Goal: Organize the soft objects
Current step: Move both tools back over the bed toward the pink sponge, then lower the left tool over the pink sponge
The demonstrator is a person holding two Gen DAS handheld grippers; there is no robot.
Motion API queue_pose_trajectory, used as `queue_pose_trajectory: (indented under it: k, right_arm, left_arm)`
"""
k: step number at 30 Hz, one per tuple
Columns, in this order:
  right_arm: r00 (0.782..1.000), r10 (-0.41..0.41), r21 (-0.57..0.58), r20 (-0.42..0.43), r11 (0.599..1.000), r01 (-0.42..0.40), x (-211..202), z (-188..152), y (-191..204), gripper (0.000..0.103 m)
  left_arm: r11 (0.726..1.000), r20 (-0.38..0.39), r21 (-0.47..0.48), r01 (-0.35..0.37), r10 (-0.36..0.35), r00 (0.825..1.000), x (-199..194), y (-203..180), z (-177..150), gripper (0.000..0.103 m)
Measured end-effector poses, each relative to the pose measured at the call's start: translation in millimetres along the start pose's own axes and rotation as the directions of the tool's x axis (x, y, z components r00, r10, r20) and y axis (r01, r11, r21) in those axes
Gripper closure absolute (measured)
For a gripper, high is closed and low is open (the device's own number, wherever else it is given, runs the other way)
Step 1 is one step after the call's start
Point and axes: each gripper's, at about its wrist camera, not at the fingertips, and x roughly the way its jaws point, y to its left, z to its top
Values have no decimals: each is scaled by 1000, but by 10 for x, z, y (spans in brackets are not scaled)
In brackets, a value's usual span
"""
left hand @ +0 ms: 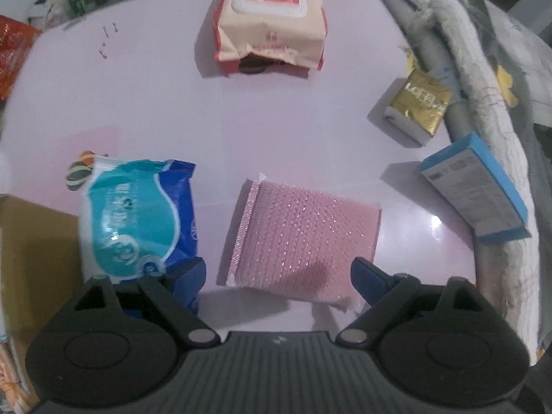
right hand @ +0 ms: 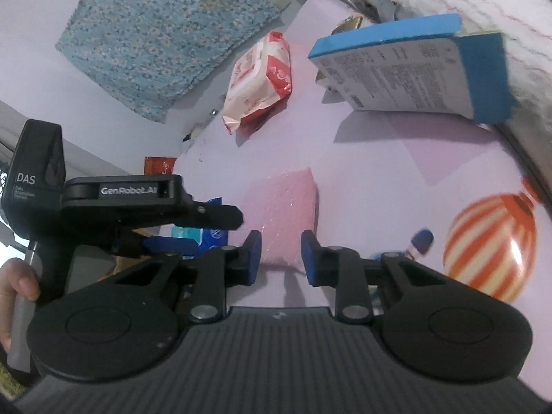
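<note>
A pink glittery sponge (left hand: 303, 238) lies on the pale pink table (left hand: 276, 117), right in front of my left gripper (left hand: 277, 276), whose blue fingers are spread wide on either side of its near edge. A blue and teal tissue pack (left hand: 138, 217) lies to its left, beside the left finger. A large peach wet-wipe pack (left hand: 272, 17) sits at the far side. A small gold tissue pack (left hand: 417, 107) is at the right. My right gripper (right hand: 280, 258) hovers with a narrow gap, empty, just short of the sponge (right hand: 283, 207). The left gripper's body (right hand: 138, 203) shows at left.
A blue and white box (left hand: 479, 189) leans on rolled cloth (left hand: 483, 110) at the table's right edge; it also shows in the right wrist view (right hand: 414, 69). A cardboard box (left hand: 38, 262) stands at left. An orange striped balloon print (right hand: 490, 248) marks the tabletop.
</note>
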Motion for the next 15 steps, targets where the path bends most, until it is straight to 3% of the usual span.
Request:
queue_pose_trajectory:
  k: [7, 10, 15]
  right_arm:
    - [999, -27, -30, -17, 999, 27, 36, -31, -135, 81]
    - [999, -46, -26, -7, 999, 46, -95, -73, -254, 81]
    - [992, -115, -32, 54, 993, 117, -425, -99, -451, 80]
  left_arm:
    - [999, -56, 14, 39, -39, 998, 264, -115, 51, 11]
    - [998, -32, 61, 28, -26, 999, 281, -238, 31, 11]
    - [982, -19, 170, 85, -83, 996, 264, -507, -38, 12]
